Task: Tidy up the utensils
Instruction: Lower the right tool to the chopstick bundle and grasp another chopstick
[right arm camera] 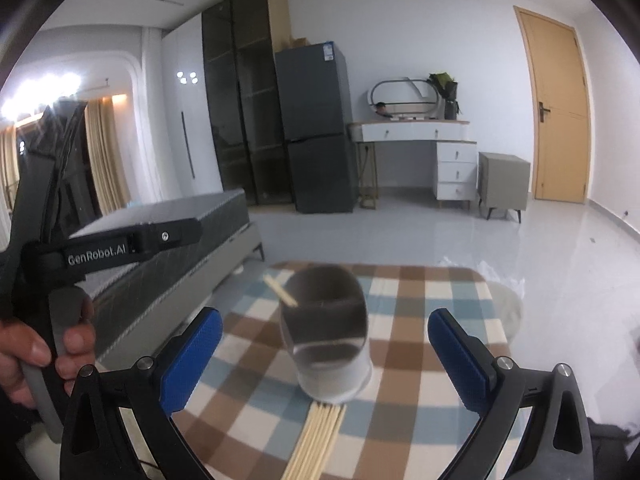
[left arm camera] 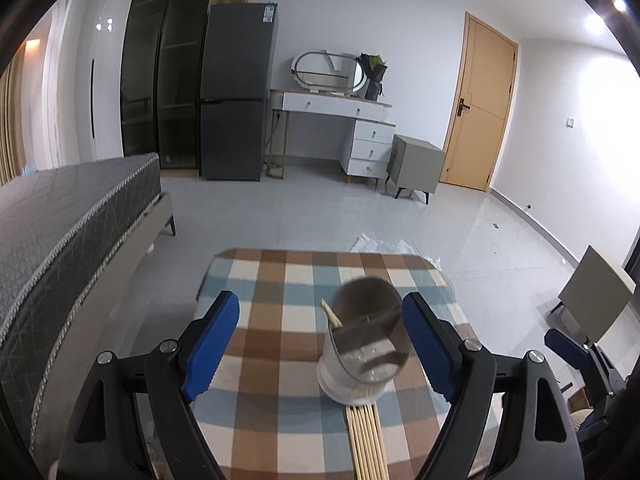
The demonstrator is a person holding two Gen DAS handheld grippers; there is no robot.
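Note:
A grey and white utensil holder cup (left arm camera: 366, 346) stands on the checked tablecloth (left arm camera: 272, 408); it also shows in the right wrist view (right arm camera: 326, 336). One wooden chopstick (left arm camera: 330, 313) leans out of its left side, also seen in the right wrist view (right arm camera: 280, 290). A bundle of several wooden chopsticks (left arm camera: 366, 438) lies flat in front of the cup, and shows in the right wrist view (right arm camera: 318, 440). My left gripper (left arm camera: 320, 344) is open, the cup near its right finger. My right gripper (right arm camera: 326, 360) is open, the cup between its fingers, untouched.
A grey bed (left arm camera: 68, 216) stands left of the table. Beyond are a fridge (left arm camera: 236, 92), a white dresser (left arm camera: 344, 128), a nightstand (left arm camera: 416, 164) and a wooden door (left arm camera: 480, 108). The left gripper's handle and a hand (right arm camera: 44, 320) show at the left of the right wrist view.

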